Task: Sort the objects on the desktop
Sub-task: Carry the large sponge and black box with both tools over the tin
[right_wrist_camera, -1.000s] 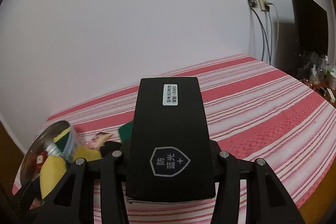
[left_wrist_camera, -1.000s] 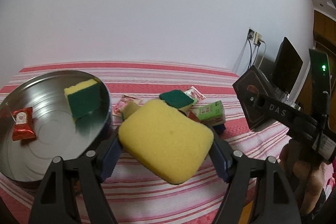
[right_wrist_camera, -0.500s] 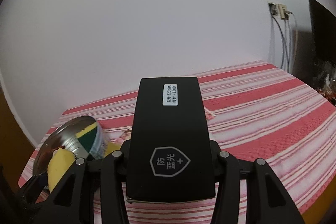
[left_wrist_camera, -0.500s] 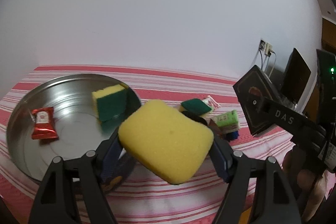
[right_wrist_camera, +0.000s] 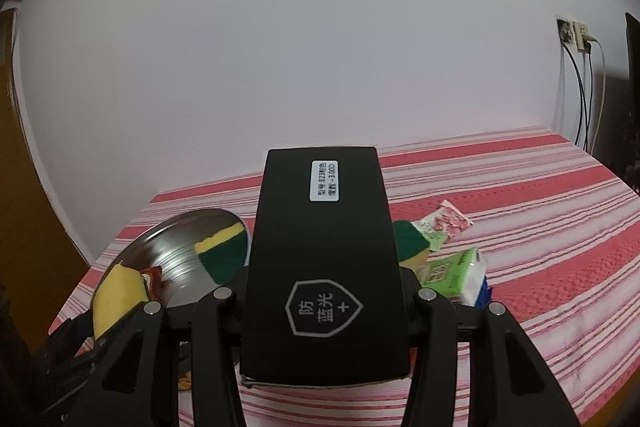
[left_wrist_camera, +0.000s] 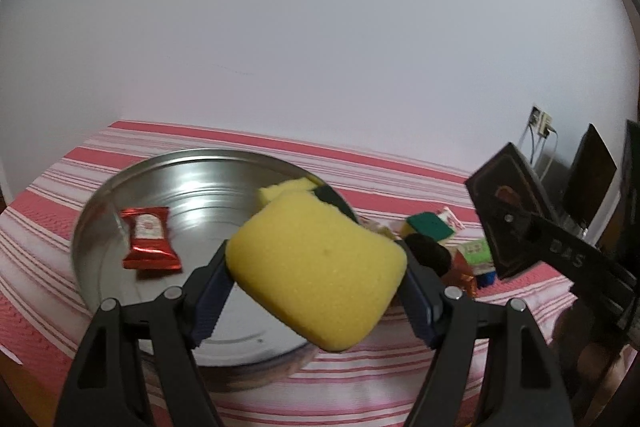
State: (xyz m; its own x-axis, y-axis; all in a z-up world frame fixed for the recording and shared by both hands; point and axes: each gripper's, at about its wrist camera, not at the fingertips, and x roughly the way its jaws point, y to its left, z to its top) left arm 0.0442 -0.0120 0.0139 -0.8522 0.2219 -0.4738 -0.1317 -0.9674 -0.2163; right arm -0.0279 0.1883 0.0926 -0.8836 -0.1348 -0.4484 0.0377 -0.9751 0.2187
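Sponge (left_wrist_camera: 316,267); yellow, thick, rounded corners

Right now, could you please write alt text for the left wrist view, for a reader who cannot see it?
The left gripper grips a yellow sponge over the near rim of a round metal tray holding a red packet and a yellow-green sponge. The tray sits on a red-striped cloth; at right, the right gripper holds a black box.

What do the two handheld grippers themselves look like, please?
Both the left gripper and the right gripper have matte black angular linkage arms with round silver pivot pins. The left one's fingers carry dark blue ribbed pads.
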